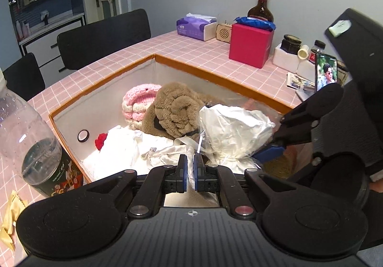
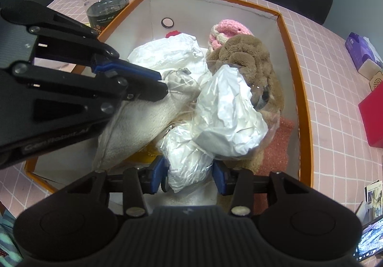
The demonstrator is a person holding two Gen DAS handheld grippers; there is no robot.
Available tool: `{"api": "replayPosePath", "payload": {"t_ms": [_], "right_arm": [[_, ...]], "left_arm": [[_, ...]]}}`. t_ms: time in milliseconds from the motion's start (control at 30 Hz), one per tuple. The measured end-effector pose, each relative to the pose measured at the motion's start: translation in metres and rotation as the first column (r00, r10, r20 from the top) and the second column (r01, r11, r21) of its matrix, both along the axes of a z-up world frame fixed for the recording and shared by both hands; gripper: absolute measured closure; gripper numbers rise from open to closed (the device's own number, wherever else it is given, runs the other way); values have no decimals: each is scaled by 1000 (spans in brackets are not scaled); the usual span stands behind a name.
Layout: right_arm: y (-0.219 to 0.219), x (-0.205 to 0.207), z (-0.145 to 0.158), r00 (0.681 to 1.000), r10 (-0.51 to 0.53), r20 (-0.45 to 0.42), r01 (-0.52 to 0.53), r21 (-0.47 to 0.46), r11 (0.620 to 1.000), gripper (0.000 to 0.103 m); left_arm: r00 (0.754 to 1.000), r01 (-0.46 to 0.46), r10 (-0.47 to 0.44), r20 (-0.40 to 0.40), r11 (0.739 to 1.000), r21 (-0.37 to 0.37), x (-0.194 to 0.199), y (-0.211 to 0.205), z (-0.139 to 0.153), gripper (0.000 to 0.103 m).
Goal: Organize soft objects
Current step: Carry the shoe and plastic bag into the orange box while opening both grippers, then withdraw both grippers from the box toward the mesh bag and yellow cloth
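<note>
The bag point(image 2: 189, 166) lies between the parted right tongs point(image 2: 189, 175), long axis running away from them; left tongs point(image 1: 190, 172) pinch white cloth point(image 1: 167, 155)

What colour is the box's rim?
Orange rim, white inside; clearest in the right wrist view.

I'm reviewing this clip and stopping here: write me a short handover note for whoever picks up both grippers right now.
Left gripper: shut on a cream cloth, low in the orange-rimmed box.
Right gripper: jaws either side of the clear-wrapped white bundle; they look slack, and whether the pads still press I cannot tell.
Already in the box: brown plush toy, pink knitted piece, white bags.
Left: release both, withdraw, then check the table for other soft items.
</note>
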State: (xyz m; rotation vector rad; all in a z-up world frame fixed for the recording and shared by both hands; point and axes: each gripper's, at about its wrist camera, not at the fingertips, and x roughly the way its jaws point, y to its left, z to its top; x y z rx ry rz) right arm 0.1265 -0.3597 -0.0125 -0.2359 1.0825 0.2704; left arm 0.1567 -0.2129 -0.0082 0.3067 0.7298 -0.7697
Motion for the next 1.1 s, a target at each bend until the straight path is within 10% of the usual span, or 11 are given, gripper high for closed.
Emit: {"api": "replayPosePath", "payload": {"t_ms": [1100], "right_arm": [[47, -71, 52, 943, -4, 332, 20, -46, 999, 35]], "left_arm": [[978, -62, 88, 187, 988, -142, -72, 92, 38, 74]]}}
